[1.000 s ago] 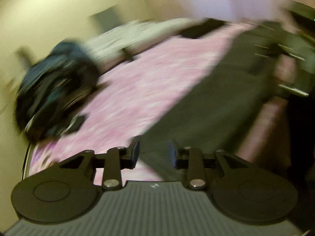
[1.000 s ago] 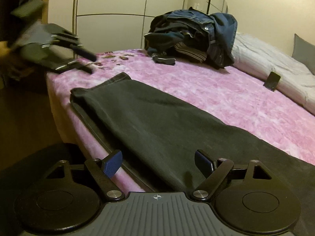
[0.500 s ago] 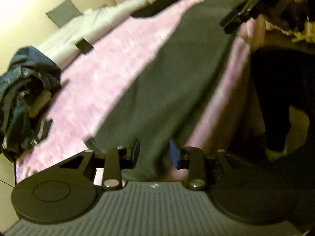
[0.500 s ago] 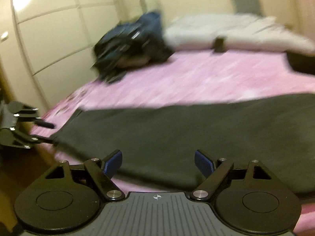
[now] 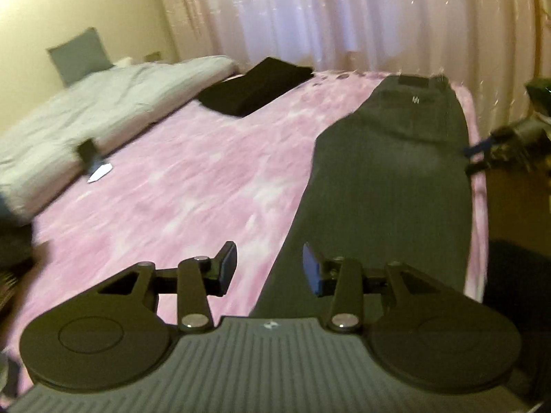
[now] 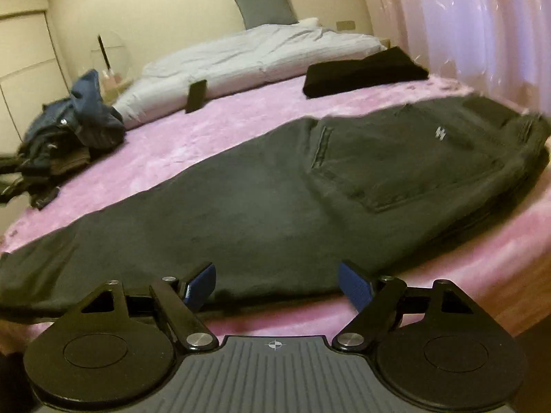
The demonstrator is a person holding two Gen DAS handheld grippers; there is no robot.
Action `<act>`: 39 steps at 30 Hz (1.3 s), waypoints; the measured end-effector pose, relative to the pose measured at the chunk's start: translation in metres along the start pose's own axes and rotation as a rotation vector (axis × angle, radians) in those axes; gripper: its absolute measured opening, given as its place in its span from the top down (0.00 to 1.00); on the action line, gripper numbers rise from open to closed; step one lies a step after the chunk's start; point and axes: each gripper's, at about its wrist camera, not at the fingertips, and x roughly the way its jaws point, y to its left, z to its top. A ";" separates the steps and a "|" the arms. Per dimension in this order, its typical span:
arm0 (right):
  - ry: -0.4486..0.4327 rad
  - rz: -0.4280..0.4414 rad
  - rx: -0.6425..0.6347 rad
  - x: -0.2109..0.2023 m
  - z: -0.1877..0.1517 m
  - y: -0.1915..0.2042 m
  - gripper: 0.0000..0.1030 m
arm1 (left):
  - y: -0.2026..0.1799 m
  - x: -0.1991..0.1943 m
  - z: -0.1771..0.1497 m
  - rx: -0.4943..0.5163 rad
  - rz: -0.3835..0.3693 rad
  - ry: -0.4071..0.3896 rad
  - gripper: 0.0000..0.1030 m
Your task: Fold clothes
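Dark grey trousers [image 5: 389, 186] lie flat, folded lengthwise, along the near edge of the pink bed cover [image 5: 179, 189]; they also show in the right wrist view [image 6: 310, 186], waistband to the right. My left gripper [image 5: 269, 268] is open and empty, above the leg end of the trousers. My right gripper [image 6: 277, 287] is open and empty, just off the bed's edge at the middle of the trousers. The right gripper also shows in the left wrist view [image 5: 482, 153] beside the waist end.
A folded black garment [image 6: 365, 72] lies at the far side near the curtain [image 6: 465, 24]. A heap of unfolded clothes [image 6: 65, 137] sits at the left. A dark phone [image 6: 196, 95] leans on the grey duvet [image 6: 248, 58]. A grey pillow [image 6: 265, 5] stands behind.
Both grippers have swung round: the left now looks along the trousers toward the curtain, the right now faces the trousers from the bed's side. Both stay open and empty.
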 end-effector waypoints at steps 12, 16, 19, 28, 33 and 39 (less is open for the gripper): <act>-0.008 -0.102 -0.217 0.063 0.075 -0.024 0.15 | 0.021 0.224 0.079 -0.332 -0.370 0.148 0.55; 0.014 -0.120 -0.202 0.078 0.076 -0.040 0.15 | 0.026 0.255 0.078 -0.403 -0.481 0.190 0.64; 0.033 -0.168 -0.224 0.087 0.075 -0.049 0.15 | 0.015 0.245 0.084 -0.371 -0.538 0.146 0.72; 0.040 -0.259 -0.224 0.096 0.066 -0.072 0.15 | -0.024 0.211 0.099 -0.185 -0.558 0.083 0.63; 0.042 -0.265 -0.227 0.095 0.066 -0.071 0.13 | -0.043 0.194 0.107 -0.094 -0.563 0.051 0.63; 0.026 -0.243 -0.253 0.093 0.082 -0.055 0.13 | -0.082 0.172 0.108 0.089 -0.564 0.024 0.60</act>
